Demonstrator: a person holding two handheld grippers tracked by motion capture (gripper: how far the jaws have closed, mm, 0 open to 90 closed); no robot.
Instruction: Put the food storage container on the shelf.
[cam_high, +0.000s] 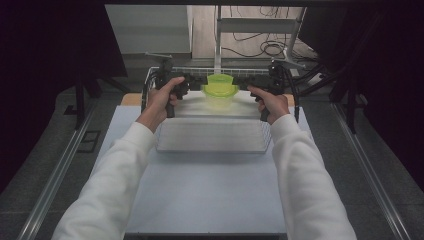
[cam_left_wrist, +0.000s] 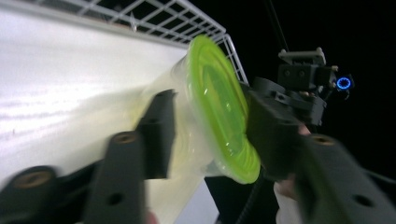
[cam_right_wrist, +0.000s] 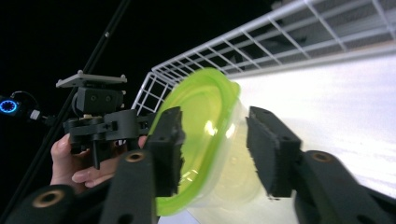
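The lidded container (cam_high: 219, 89) sits on the counter (cam_high: 210, 190) just before the wire rack (cam_high: 200, 71). At its left, the left gripper (cam_high: 192, 85) has its fingers (cam_left_wrist: 159, 133) parted astride it, not pressing. At its right, the right gripper (cam_high: 249, 85) fingers (cam_right_wrist: 273, 149) likewise straddle it loosely.

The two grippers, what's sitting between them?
A clear tub with a green lid, between the left gripper and right gripper in the high view.
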